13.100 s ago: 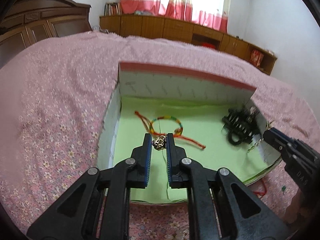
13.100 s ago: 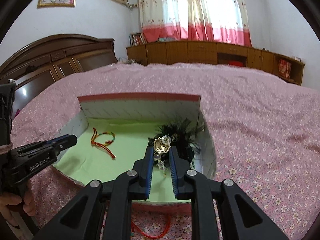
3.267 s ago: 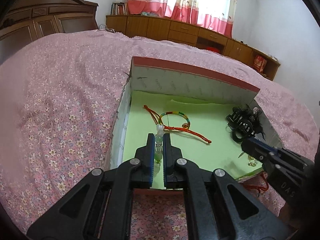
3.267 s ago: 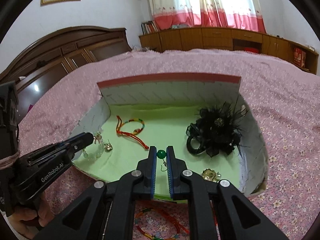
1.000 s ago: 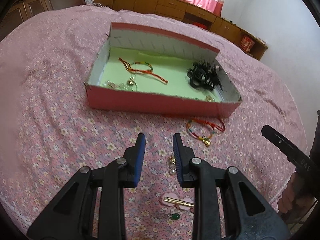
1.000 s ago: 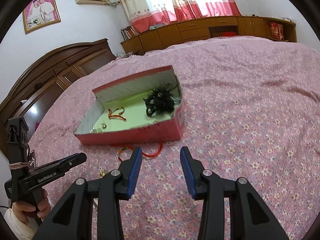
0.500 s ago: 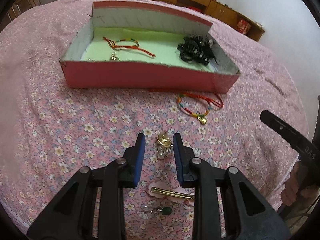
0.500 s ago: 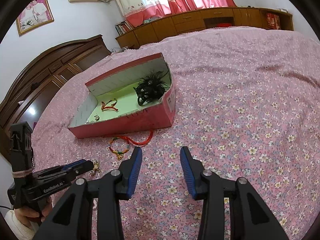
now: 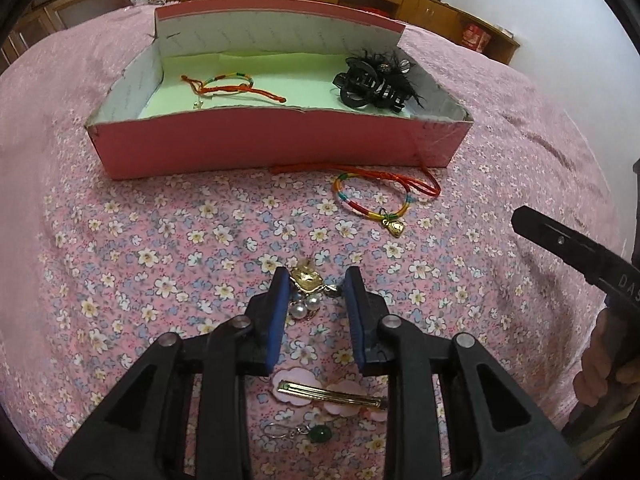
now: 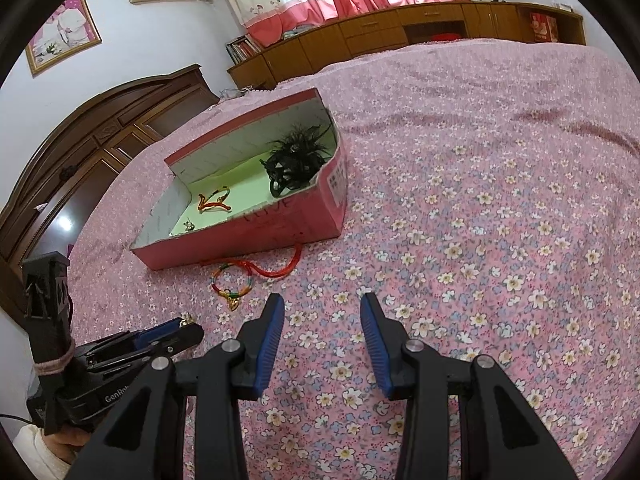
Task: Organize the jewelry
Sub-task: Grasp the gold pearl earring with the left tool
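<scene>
A pink box (image 9: 256,142) with a green floor lies on the flowered bedspread and holds a red cord bracelet (image 9: 224,85) and a black feathered hair clip (image 9: 374,80). My left gripper (image 9: 317,280) is open, low over the bed, its jaws on either side of a gold and pearl earring (image 9: 306,290). A multicolour bracelet with a gold charm (image 9: 374,196) lies in front of the box. A gold hair clip (image 9: 328,394) and a green bead earring (image 9: 314,434) lie under my left gripper. My right gripper (image 10: 322,310) is open and empty above the bed, right of the box (image 10: 280,216).
The right gripper's body (image 9: 580,256) shows at the right edge of the left view. Wooden cabinets (image 10: 400,32) line the far wall and a dark wardrobe (image 10: 80,152) stands to the left. The bedspread (image 10: 500,200) spreads wide to the right of the box.
My left gripper has dropped lower and closer to the gold and pearl earring, which now sits between its jaws. My right gripper has moved slightly nearer the bed and stays open.
</scene>
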Motion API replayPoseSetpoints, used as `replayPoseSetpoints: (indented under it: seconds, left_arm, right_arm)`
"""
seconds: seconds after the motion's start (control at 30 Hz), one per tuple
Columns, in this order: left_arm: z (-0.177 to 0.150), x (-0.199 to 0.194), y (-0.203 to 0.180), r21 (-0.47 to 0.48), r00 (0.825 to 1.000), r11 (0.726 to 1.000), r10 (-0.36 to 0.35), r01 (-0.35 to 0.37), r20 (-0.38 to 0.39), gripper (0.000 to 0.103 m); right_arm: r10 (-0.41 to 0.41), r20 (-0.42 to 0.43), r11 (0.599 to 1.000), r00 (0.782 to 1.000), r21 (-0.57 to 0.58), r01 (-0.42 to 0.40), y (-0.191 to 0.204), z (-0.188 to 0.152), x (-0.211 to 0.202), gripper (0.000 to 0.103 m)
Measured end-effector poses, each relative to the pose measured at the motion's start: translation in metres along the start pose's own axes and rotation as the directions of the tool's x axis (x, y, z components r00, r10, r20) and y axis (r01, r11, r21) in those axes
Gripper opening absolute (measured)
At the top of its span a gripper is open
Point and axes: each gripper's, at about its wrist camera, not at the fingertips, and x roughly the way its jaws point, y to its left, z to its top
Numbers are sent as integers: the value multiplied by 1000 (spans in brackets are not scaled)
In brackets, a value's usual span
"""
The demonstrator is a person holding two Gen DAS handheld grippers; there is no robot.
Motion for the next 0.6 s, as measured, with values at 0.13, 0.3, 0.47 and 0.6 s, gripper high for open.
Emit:
replayPoseSetpoints:
  seconds: [0.13, 0.3, 0.47, 0.6]
  left_arm:
    - [0, 0, -1, 2, 1000, 1000, -14, 14, 3, 5]
    - [0, -5, 0, 3, 1000, 1000, -22, 22, 22, 3]
    - [3, -18, 5, -3, 998, 1000, -15, 16, 66, 3]
    - [8, -27, 16, -30, 995, 1000, -4, 6, 97, 2]
  right_arm:
    - [2, -2, 1000, 1000, 2, -2, -1, 0, 1, 43]
    - [0, -5, 1000, 1000, -1, 0, 0, 0, 1, 43]
    - [-1, -11, 1000, 1000, -14, 1, 4, -1, 3, 43]
    - [1, -20, 999, 1000, -34, -1, 11, -1, 7, 43]
